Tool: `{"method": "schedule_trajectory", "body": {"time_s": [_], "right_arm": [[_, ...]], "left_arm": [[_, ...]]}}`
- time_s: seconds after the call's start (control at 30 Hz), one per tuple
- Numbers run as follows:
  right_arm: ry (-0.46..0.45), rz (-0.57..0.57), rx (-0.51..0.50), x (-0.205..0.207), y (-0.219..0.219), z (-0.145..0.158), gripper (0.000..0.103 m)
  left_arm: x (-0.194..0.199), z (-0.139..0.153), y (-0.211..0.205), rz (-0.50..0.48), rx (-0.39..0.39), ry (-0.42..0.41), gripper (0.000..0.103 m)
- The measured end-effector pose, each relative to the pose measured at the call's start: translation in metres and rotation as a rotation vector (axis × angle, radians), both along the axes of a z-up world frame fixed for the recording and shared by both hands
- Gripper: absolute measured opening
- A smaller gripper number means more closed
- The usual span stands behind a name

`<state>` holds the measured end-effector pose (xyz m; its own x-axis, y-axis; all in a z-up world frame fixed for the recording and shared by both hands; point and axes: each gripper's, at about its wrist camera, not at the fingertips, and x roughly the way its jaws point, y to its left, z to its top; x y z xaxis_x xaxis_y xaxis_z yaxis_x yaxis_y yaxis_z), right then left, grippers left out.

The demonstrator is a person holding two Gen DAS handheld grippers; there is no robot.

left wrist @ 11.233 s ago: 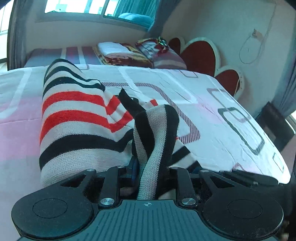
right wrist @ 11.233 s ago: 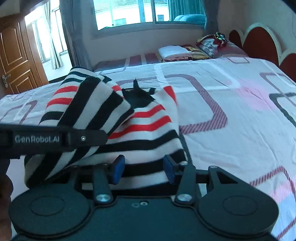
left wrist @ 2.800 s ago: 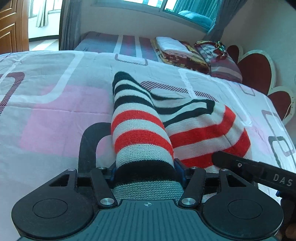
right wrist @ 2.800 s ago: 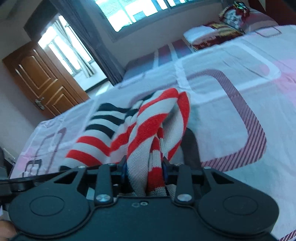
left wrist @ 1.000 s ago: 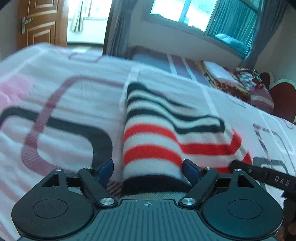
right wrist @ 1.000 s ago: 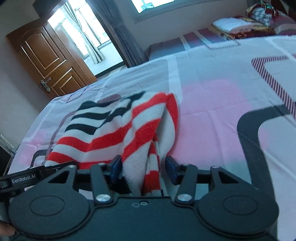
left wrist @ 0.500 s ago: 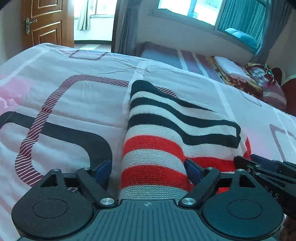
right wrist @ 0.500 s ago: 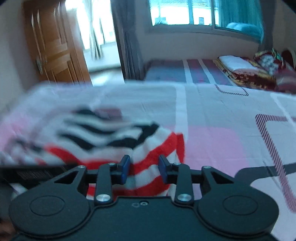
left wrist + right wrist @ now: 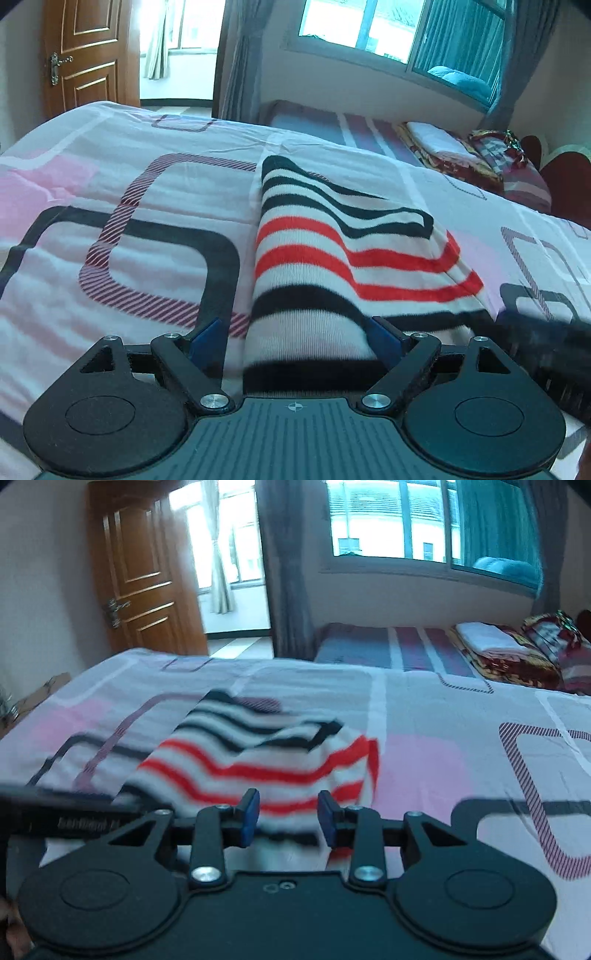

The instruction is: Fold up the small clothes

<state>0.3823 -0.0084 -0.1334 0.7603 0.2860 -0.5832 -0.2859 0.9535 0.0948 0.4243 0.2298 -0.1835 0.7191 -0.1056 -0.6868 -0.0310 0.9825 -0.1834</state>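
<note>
A folded sweater with black, red and white stripes [image 9: 332, 251] lies flat on the bed. My left gripper [image 9: 295, 338] stands wide open at its near edge. The cloth lies between the blue pads, and the left pad is clear of it. My right gripper [image 9: 288, 816] hovers just above the sweater [image 9: 258, 760] near its right side. Its jaws are partly apart with nothing pinched between them. A blurred finger of the right gripper [image 9: 546, 339] crosses the left wrist view at the right. A finger of the left gripper [image 9: 74, 812] shows in the right wrist view at the left.
The bed sheet [image 9: 110, 258] is pink and white with dark rounded squares. Folded blankets [image 9: 461, 158] lie on a striped mattress [image 9: 388, 646] under the window. A wooden door [image 9: 147, 583] is at the far left and a red headboard [image 9: 565, 184] at the right.
My right gripper has let go of the sweater's folded edge, narrowed its jaws, rolled level and lifted a little. The left gripper stays wide open and has shifted along the sweater.
</note>
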Motion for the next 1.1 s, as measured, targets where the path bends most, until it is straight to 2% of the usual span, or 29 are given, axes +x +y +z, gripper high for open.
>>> {"method": "schedule_trajectory", "body": {"time_s": [0.1,0.17,0.23,0.3,0.4,0.5,0.63,0.73,0.83,0.9,1.1], "right_arm": [[0.025,0.016,-0.018,-0.017,0.004,-0.011,0.032],[0.035,-0.012,-0.081,-0.022,0.003,-0.024,0.031],[0.054,-0.055,-0.099,-0.019,-0.005,-0.036,0.034],[0.055,-0.074,-0.092,-0.016,-0.007,-0.041,0.036],[0.064,-0.105,-0.089,-0.015,-0.002,-0.041,0.037],[0.059,-0.124,-0.028,-0.027,-0.004,-0.027,0.034],[0.008,-0.118,-0.018,-0.055,-0.001,-0.015,0.035],[0.054,-0.151,-0.067,-0.055,0.001,-0.027,0.035],[0.116,-0.189,-0.039,-0.047,-0.005,-0.037,0.036],[0.105,-0.205,-0.002,-0.051,-0.007,-0.032,0.036],[0.080,-0.221,0.029,-0.072,-0.007,-0.017,0.040]], "left_arm": [[-0.004,-0.002,0.000,0.000,0.000,0.004,0.085],[-0.003,-0.007,-0.003,-0.016,0.017,-0.001,0.087],[-0.002,-0.012,-0.006,-0.011,0.050,-0.011,0.097],[0.000,-0.012,-0.007,0.005,0.056,-0.007,0.098],[0.001,-0.004,-0.008,0.002,0.069,0.012,0.098],[-0.008,0.001,-0.010,-0.017,0.088,0.008,0.098],[-0.027,0.000,-0.009,-0.018,0.045,0.024,0.099],[-0.030,-0.011,-0.015,-0.046,0.083,0.060,0.099],[-0.033,-0.016,-0.013,-0.046,0.073,0.061,0.099],[-0.033,-0.013,-0.012,-0.036,0.077,0.073,0.103],[-0.037,-0.007,-0.011,-0.001,0.115,0.159,0.103]]}}
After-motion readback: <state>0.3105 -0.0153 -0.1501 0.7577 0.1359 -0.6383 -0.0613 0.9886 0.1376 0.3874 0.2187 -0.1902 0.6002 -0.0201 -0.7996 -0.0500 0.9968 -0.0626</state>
